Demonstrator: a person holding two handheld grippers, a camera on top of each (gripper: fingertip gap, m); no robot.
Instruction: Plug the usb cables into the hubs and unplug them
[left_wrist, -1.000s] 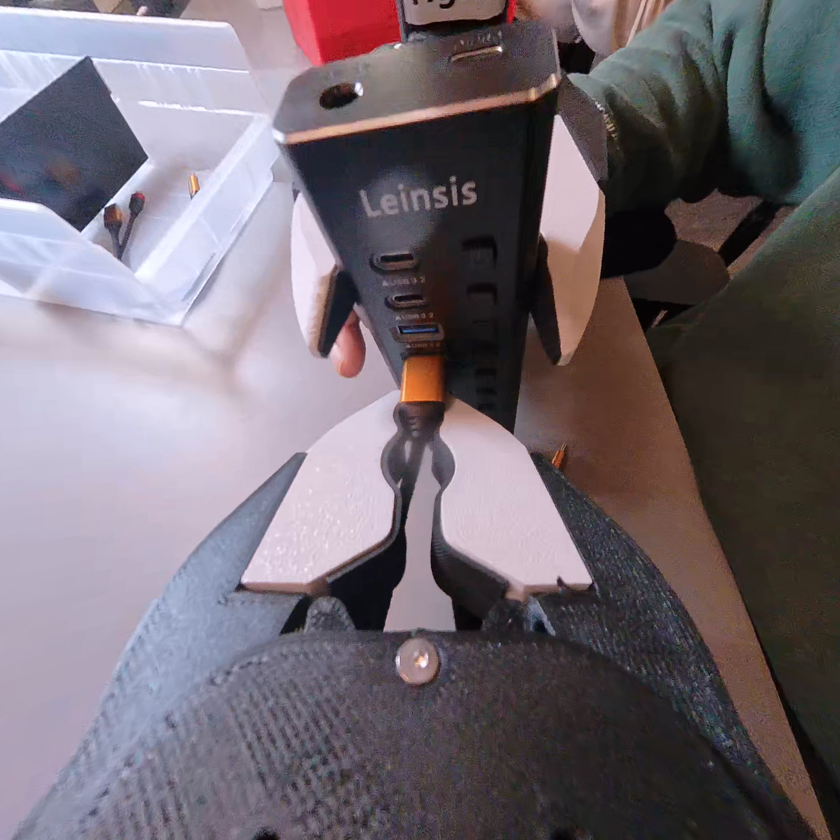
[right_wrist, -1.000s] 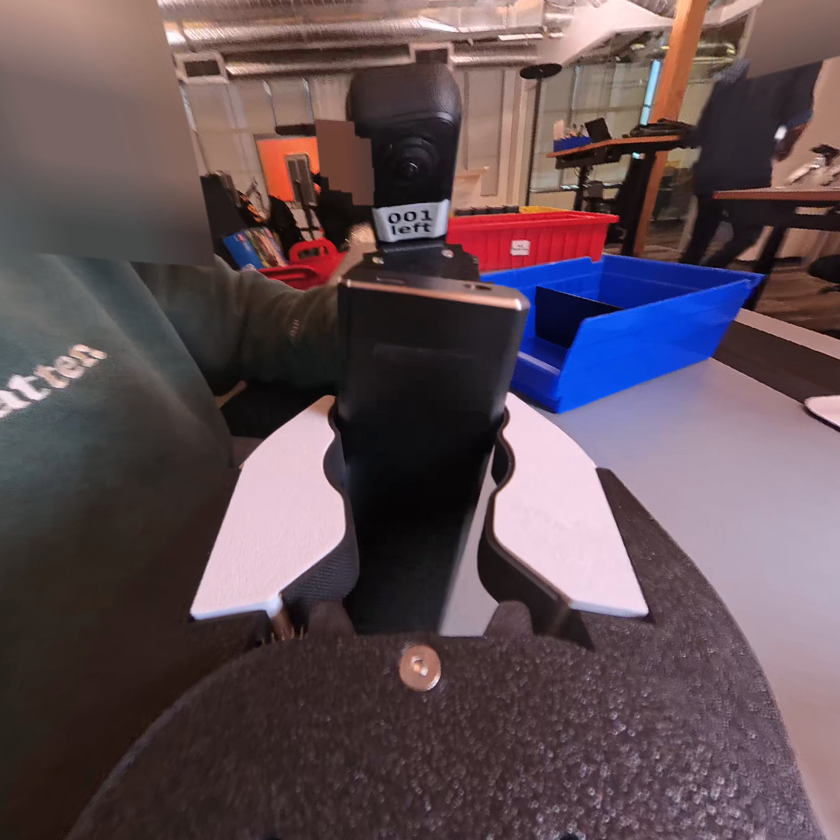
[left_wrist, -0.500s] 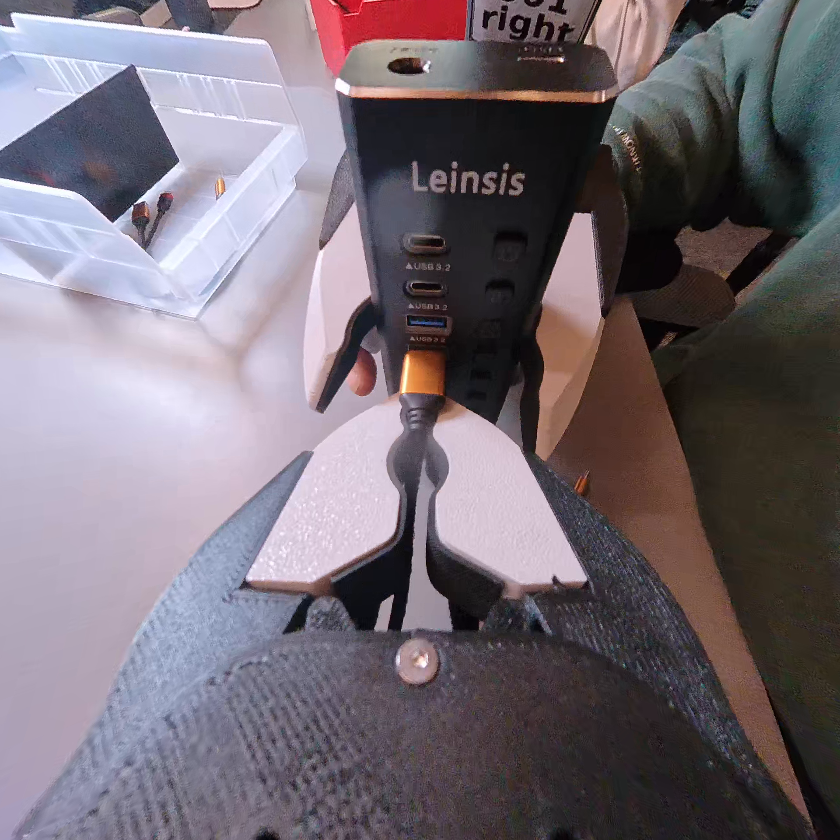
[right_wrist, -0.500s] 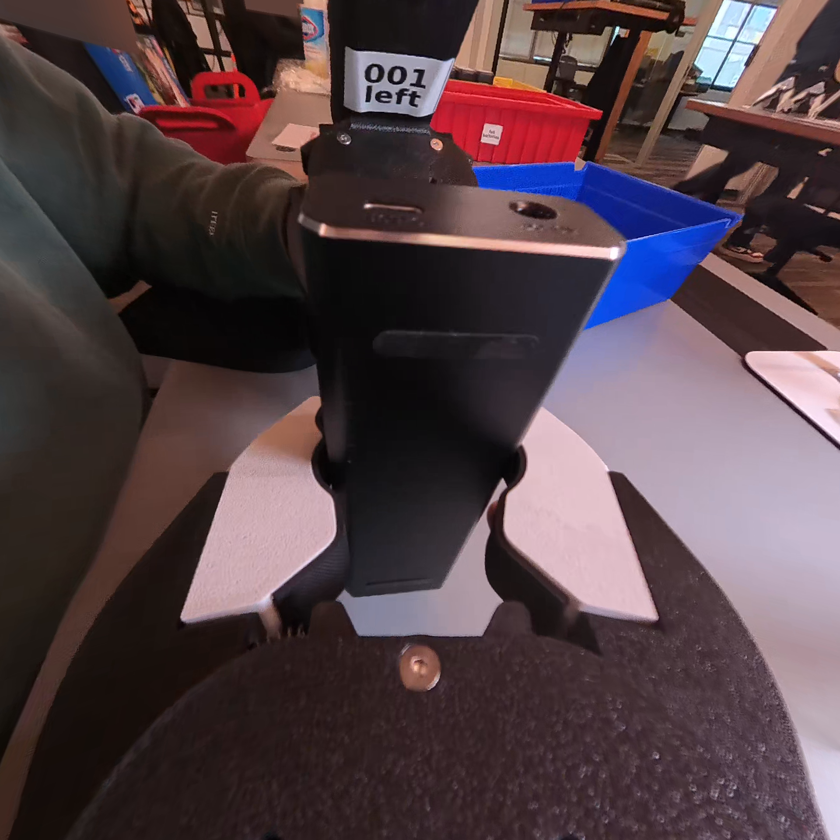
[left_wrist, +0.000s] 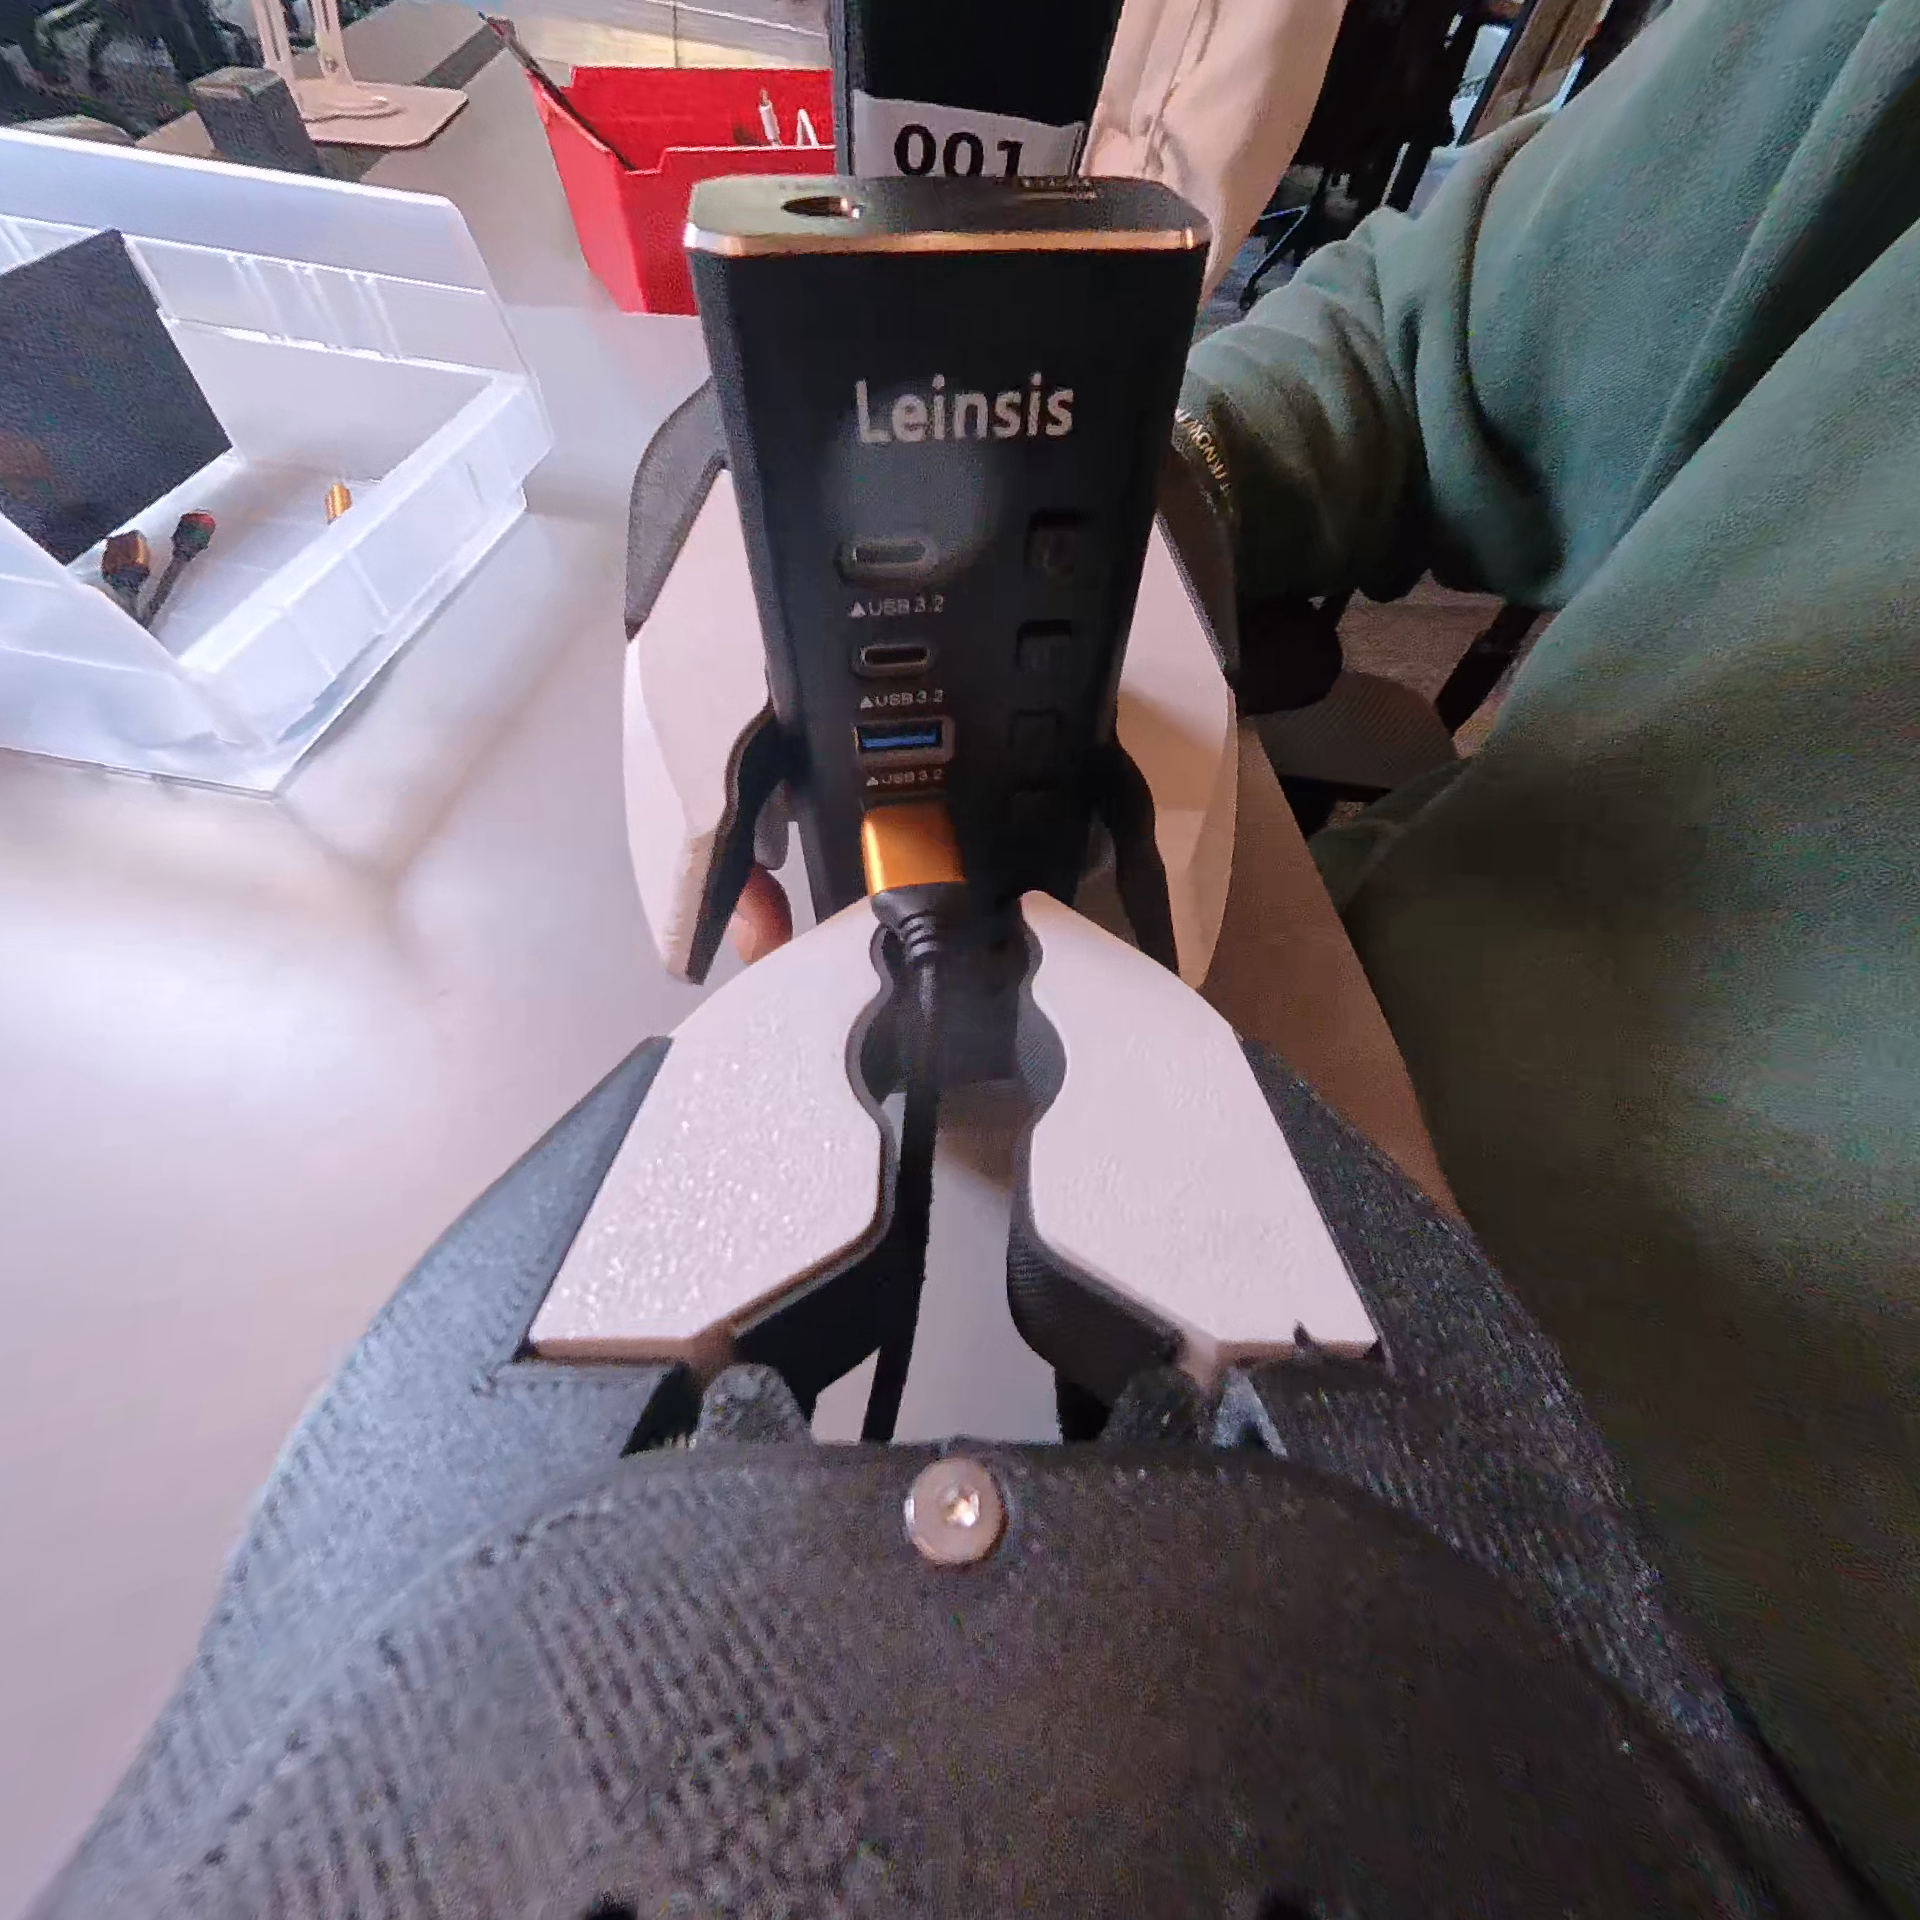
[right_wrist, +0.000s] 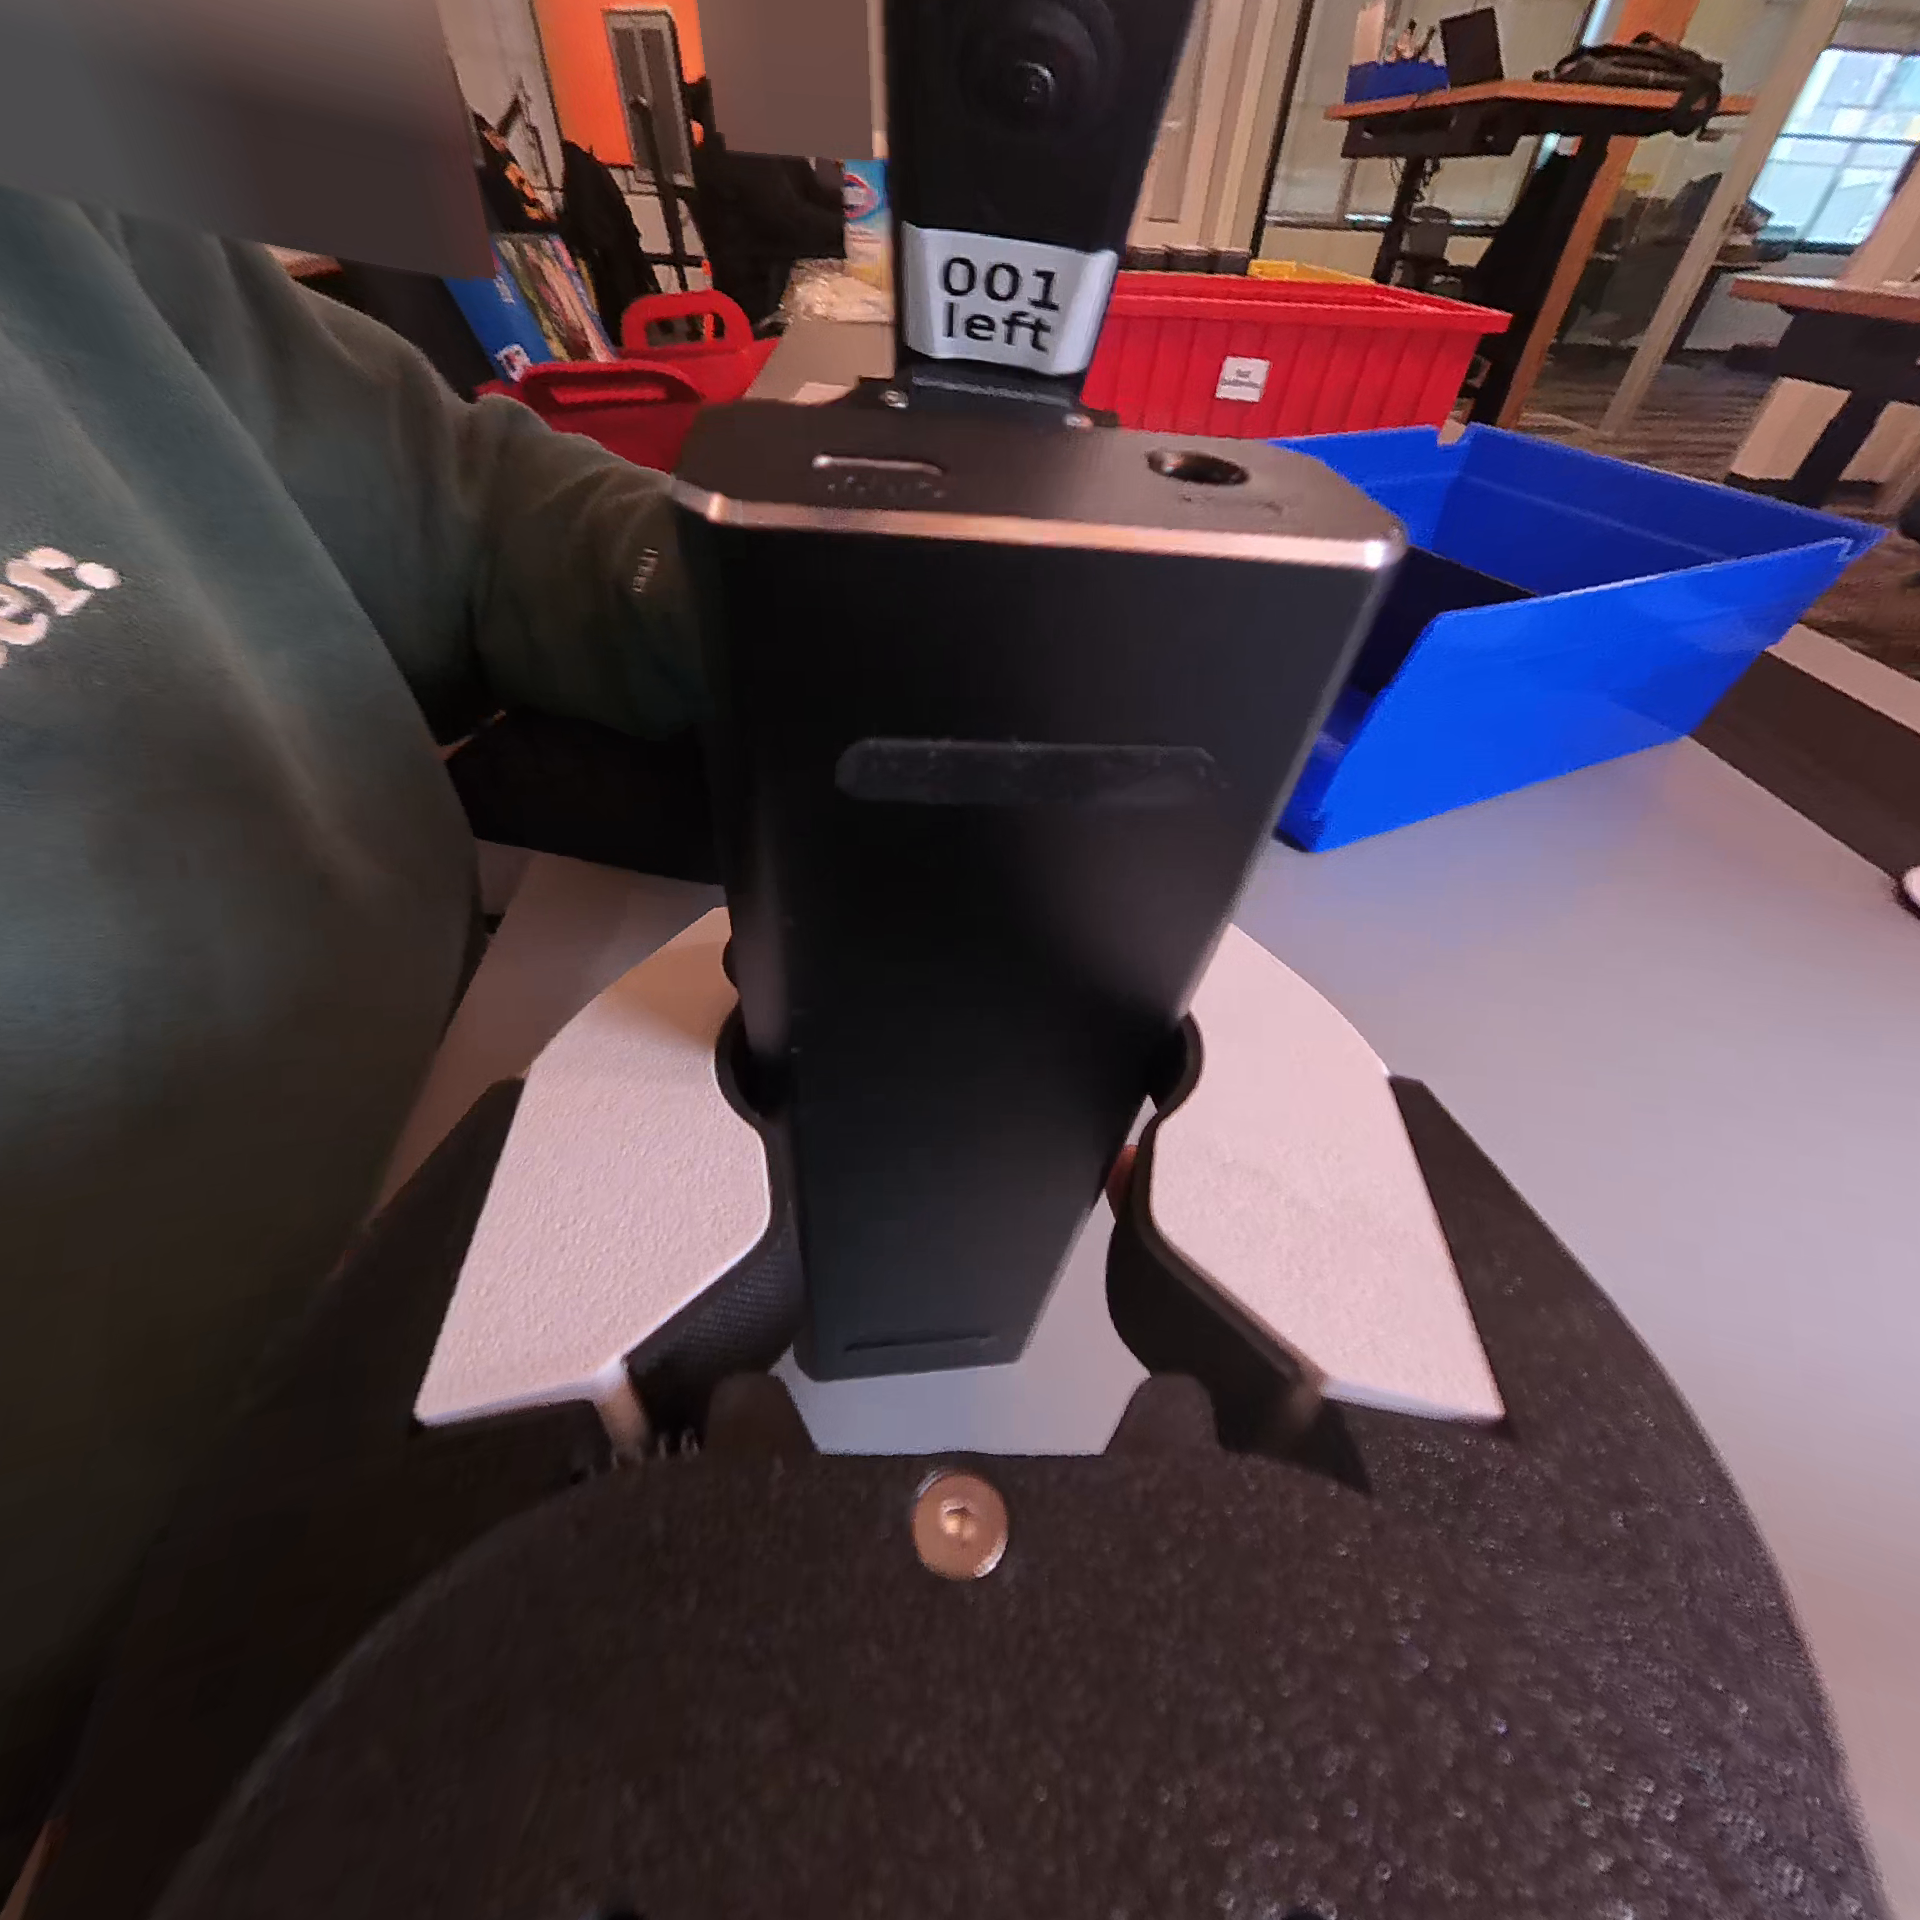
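The black USB hub (left_wrist: 951, 582) stood upright above the white table (left_wrist: 260, 1039), clamped across its lower body by the right gripper (right_wrist: 961, 1049), whose white fingers (right_wrist: 623, 1195) pressed on both of its narrow sides. In the right wrist view only the hub's plain back showed, with 2 openings in its top face. In the left wrist view its front faced the camera: a column of ports with a column of small buttons beside it. An orange-shelled USB plug (left_wrist: 912, 847) sat in the lowest visible port, directly below a blue-tongued port that stood vacant, with 2 slimmer oval ports above that.

The left gripper (left_wrist: 948, 940) sat just below the plug. Its white fingers (left_wrist: 727, 1164) had parted a little, leaving a narrow gap through which the black cable (left_wrist: 914, 1091) ran down from the plug. The cable lay against the left finger's inner edge, and nothing was pinched between the 2 fingers.

A green sleeve (left_wrist: 1558, 364) reached in from the right behind the hub. To the left on the table lay a clear plastic tray (left_wrist: 343, 644) holding several more orange-tipped cable ends (left_wrist: 130, 556). A red bin (left_wrist: 644, 177) stood beyond the hub, and in the right wrist view a blue bin (right_wrist: 1558, 644) rested on the table behind the hub.
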